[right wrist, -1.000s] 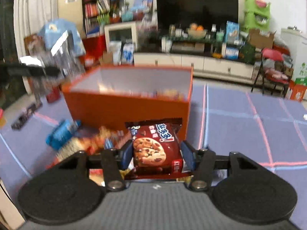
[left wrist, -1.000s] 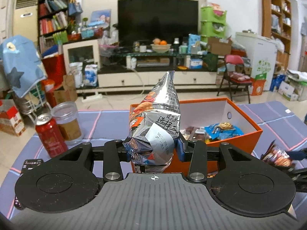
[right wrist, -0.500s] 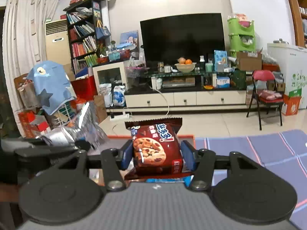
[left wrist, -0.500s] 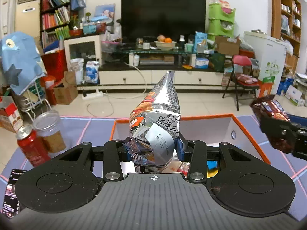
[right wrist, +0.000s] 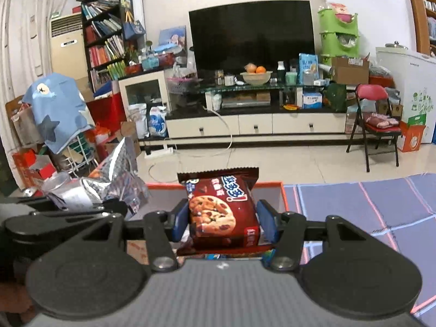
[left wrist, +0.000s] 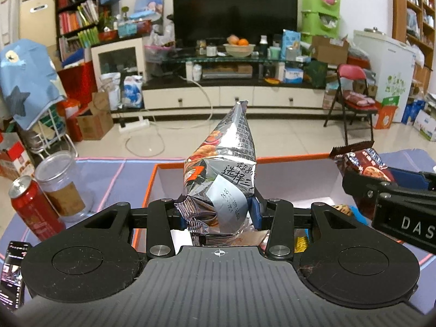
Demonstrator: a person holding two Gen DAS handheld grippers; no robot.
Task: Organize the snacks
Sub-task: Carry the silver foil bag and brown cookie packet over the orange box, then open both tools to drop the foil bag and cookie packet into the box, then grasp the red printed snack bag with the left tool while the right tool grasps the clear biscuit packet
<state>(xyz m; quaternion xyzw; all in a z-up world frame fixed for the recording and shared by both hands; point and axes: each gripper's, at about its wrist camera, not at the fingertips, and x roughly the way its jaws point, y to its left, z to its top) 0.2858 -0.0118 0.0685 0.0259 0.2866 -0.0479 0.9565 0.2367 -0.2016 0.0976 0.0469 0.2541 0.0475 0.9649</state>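
**Two snack packs poised over the orange box**

The left claw (left wrist: 218,212) grips a crinkled silver foil snack bag (left wrist: 220,179) near its bottom seam, blue pads pressed into the foil from both sides, so the bag stands upright with its pointed top rising to the middle of the left wrist view. Pinching low probably keeps the stiff seam in the grip rather than the soft, air-filled body. Behind and below it lies the open orange cardboard box with a white lining (left wrist: 294,160), its rim crossing the centre of the frame; a few wrappers show inside at lower right.

The right claw (right wrist: 222,219) holds a dark red cookie packet printed with a chocolate-chip cookie (right wrist: 222,212), clamped across its width, printed face up. In the right wrist view the box's far orange edge (right wrist: 269,184) sits just behind the packet, and the silver bag shows at left. In the left wrist view that claw enters from the right edge, above the box.

Both packs appear to hang over the box opening, which suits dropping them in; release looks like the next step

A red drink can (left wrist: 32,207) and a clear plastic jar (left wrist: 61,182) stand on the purple-clothed counter (left wrist: 114,179) at left, apart from the box
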